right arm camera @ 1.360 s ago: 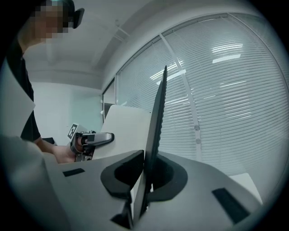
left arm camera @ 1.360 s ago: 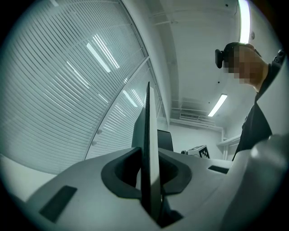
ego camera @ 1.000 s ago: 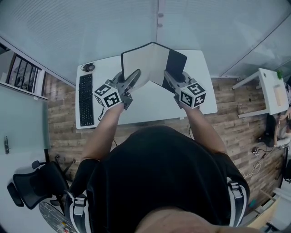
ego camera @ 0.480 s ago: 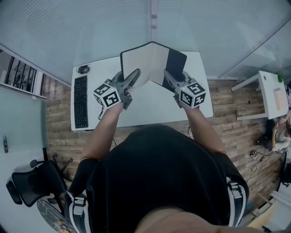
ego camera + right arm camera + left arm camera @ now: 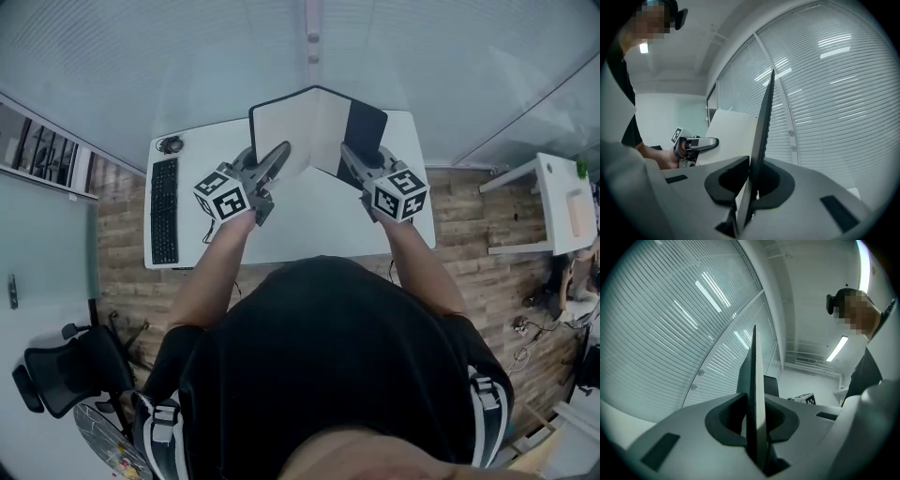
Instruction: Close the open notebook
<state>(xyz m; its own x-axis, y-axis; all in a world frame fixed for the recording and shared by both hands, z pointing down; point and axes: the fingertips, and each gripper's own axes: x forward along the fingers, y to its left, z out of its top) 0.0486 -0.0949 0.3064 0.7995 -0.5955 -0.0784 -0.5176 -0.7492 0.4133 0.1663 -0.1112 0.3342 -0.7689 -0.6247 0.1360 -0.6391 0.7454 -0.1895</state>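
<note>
Evidently the notebook point(image 5: 317, 127) is held half-open at 12 o'clock over the desk point(image 5: 309, 220), one cover pinched in the left gripper point(image 5: 276, 156), one in the right gripper point(image 5: 350, 156), for folding shut.

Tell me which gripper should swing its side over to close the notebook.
Right, probably: the right gripper is shut on the thin black cover, light to fold toward the left gripper, which clamps the thicker page side.
</note>
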